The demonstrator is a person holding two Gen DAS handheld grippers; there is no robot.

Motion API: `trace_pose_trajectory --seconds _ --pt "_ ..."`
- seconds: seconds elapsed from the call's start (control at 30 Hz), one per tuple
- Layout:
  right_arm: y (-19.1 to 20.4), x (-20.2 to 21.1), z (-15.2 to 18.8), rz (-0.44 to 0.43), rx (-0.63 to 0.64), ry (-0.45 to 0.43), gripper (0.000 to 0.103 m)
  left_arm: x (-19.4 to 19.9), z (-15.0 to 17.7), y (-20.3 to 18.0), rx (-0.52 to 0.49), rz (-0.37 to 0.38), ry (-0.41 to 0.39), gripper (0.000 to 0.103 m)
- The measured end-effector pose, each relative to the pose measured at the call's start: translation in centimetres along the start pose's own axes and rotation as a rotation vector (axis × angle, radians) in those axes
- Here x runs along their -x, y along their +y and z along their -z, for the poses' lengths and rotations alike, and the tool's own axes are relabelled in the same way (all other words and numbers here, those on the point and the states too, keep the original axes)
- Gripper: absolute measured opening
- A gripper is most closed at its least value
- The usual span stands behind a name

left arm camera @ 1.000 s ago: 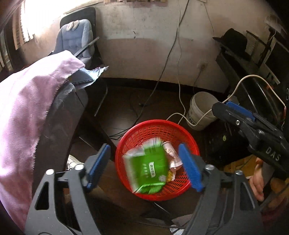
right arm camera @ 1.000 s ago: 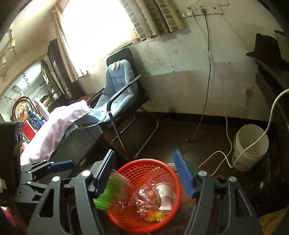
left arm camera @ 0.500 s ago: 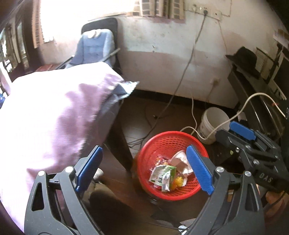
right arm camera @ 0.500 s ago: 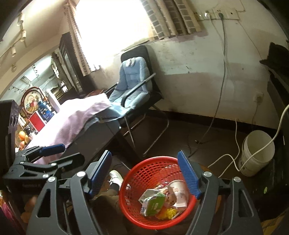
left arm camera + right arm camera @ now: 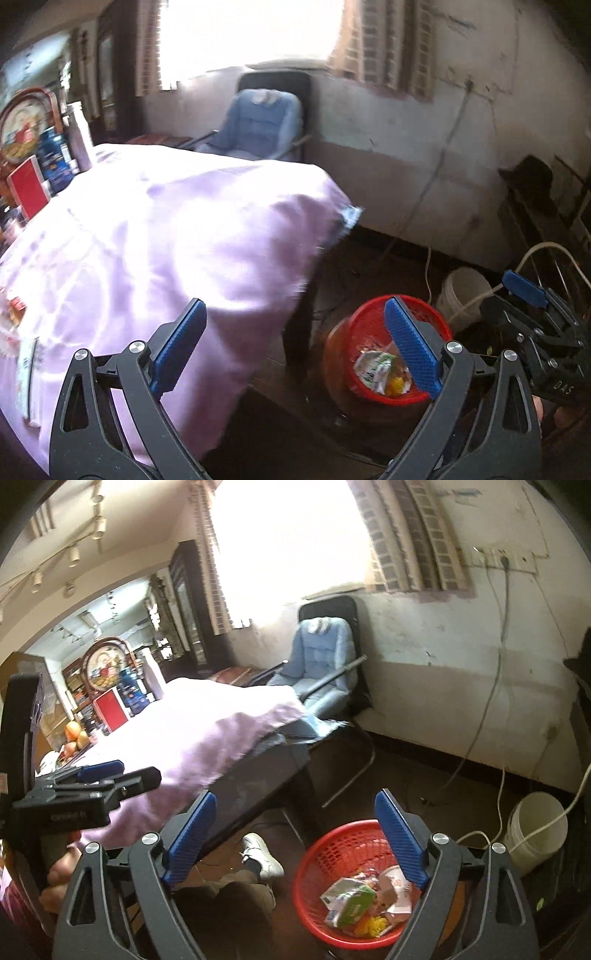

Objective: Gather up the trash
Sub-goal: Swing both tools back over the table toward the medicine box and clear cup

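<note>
Both tools are empty. The left hand-held gripper [image 5: 295,343] is spread wide over the table's near corner, and the right hand-held gripper [image 5: 295,838] gapes likewise above the floor, nothing between its pads. The trash [image 5: 364,901], a green-and-white packet, a paper cup and yellow scraps, lies inside the red basket [image 5: 325,853] on the floor beside the table [image 5: 255,786].

Judging from this, the risk lies in the next reach. The purple cloth [image 5: 177,236] hangs loose over the table edge, and a blue pad dragged across it could snag it and pull it down, along with whatever sits on it. The white cable [image 5: 498,812] trails on the floor just behind the basket; a foot or tool catching it could tip the basket or the bucket [image 5: 535,827].

The left view is blurred, yet it alone shows small wrappers [image 5: 16,310] at the table's left edge, probably further trash. Only the right view shows the person's shoe [image 5: 262,856] beneath the table and the cable's plug on the wall.
</note>
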State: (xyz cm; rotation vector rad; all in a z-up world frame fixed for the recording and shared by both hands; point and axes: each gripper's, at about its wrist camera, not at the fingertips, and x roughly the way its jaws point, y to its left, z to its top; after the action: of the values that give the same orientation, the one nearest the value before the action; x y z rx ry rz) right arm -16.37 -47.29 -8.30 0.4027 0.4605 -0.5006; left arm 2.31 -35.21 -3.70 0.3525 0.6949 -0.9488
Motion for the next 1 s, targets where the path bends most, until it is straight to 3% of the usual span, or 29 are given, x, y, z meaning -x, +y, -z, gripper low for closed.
trace_pose_trajectory --seconds 0.2,0.33,0.47,0.6,0.7,0.9,1.0 --pt "3.8 0.3 -0.4 -0.051 0.070 0.001 0.093 3.5 0.7 5.1 0.076 -0.097 -0.058 0.096" --pt "6.7 -0.3 -0.2 -0.093 0.118 0.019 0.096 5.9 1.4 10.1 0.134 -0.216 -0.073 0.096" --pt "9.0 -1.4 0.1 -0.131 0.152 0.054 0.097 7.4 2.1 16.3 0.226 -0.358 -0.052 0.096" --pt "11.4 -2.7 0.3 -0.174 0.189 0.088 0.097 8.6 3.4 23.2 0.363 -0.417 -0.007 0.096" --pt "14.4 -3.8 0.0 -0.246 0.223 0.119 0.097 9.8 4.5 27.3 0.427 -0.469 0.013 0.096" --pt "21.8 -6.0 -0.7 -0.388 0.342 0.150 0.097 12.0 6.2 30.9 0.442 -0.626 0.013 0.096" --pt "26.4 -7.4 -0.6 -0.474 0.411 0.178 0.097 12.6 7.0 33.9 0.503 -0.656 0.034 0.096"
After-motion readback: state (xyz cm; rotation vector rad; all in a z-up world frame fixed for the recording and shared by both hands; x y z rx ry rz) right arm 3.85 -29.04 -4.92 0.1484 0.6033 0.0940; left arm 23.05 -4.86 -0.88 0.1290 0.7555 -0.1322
